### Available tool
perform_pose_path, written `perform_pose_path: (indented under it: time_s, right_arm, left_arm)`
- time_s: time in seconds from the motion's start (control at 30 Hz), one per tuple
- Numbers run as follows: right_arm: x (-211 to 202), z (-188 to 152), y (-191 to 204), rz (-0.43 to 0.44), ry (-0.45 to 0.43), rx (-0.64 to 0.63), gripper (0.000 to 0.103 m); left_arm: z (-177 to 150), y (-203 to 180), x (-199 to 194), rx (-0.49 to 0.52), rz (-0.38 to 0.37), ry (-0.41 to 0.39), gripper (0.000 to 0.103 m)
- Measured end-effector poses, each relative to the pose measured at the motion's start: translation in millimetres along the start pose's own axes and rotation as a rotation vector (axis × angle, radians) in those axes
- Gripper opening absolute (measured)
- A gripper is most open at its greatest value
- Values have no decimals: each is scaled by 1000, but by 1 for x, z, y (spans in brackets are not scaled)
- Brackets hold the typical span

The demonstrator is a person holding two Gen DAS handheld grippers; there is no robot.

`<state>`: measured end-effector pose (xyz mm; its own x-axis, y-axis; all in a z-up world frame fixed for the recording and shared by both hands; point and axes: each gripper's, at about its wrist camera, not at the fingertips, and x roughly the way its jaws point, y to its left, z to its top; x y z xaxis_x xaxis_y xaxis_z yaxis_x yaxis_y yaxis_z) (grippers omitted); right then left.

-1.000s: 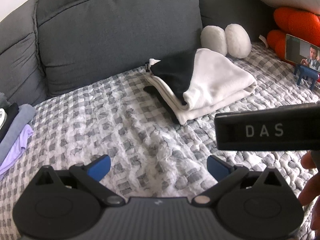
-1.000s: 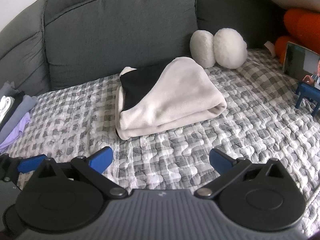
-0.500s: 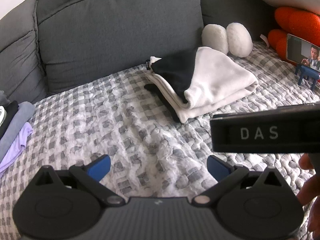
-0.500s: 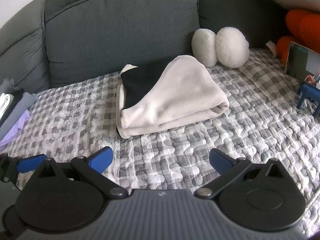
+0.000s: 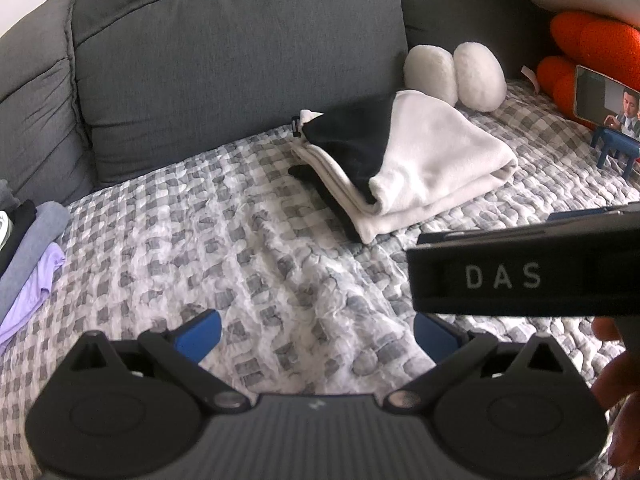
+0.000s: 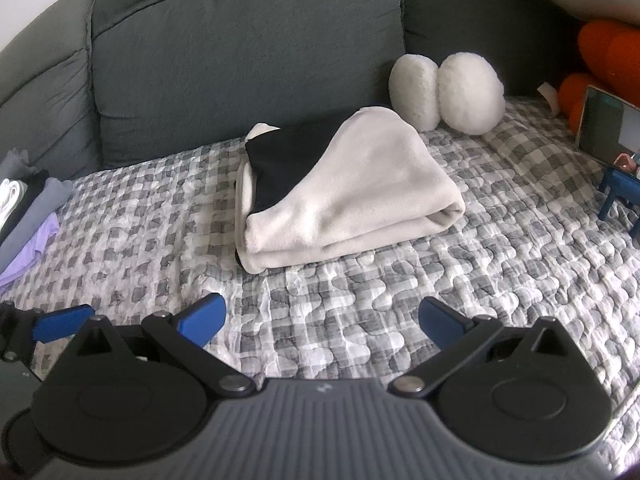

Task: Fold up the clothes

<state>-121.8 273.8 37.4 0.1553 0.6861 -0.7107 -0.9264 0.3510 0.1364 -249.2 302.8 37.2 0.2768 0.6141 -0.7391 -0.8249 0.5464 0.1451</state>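
A: Left wrist view?
B: Left gripper (image 5: 316, 334) is sitting at the bottom centre, jaws spread, pinching nothing, hovering over the checked quilt (image 5: 248, 264). Folded cream-and-black garment (image 5: 404, 164) is lying right of centre on the quilt, well apart from the blue fingertips (image 5: 200, 332). Right gripper body marked "DAS" (image 5: 528, 272) is cutting in from the right edge, a hand (image 5: 618, 384) showing below it.
A: Anything else?
B: Stack of folded clothes (image 5: 28, 256) at the left edge, two white plush balls (image 5: 454, 72) just behind the garment, phone on a blue stand (image 5: 606, 98) at upper right, orange cushions behind it.
A: Right wrist view?
B: Right gripper (image 6: 322, 318) is at the bottom centre, jaws spread wide, empty. Same garment (image 6: 348, 192) is sitting mid-frame on the quilt (image 6: 460, 280), ahead of the jaws, not touching. Left gripper's blue fingertip (image 6: 60, 322) is poking in at lower left. Grey sofa back (image 6: 248, 48) is filling the top.
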Motion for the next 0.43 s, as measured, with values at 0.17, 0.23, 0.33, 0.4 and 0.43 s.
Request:
perform_pose_path:
  time_s: [0.17, 0.23, 0.33, 0.4, 0.43]
  right_arm:
    - [0, 0, 1, 0, 2, -1, 103]
    - [1, 0, 1, 0, 3, -3, 103]
    - [1, -1, 2, 0, 5, -6, 103]
    - [2, -1, 2, 0, 5, -7, 103]
    - [2, -1, 2, -1, 6, -8, 103]
  left_arm:
    - [1, 0, 1, 2, 1, 3, 102]
    - [1, 0, 1, 2, 2, 3, 102]
    - [1, 0, 1, 2, 2, 4, 102]
    - [1, -1, 1, 3, 2, 3, 102]
    - [1, -1, 1, 4, 3, 3, 102]
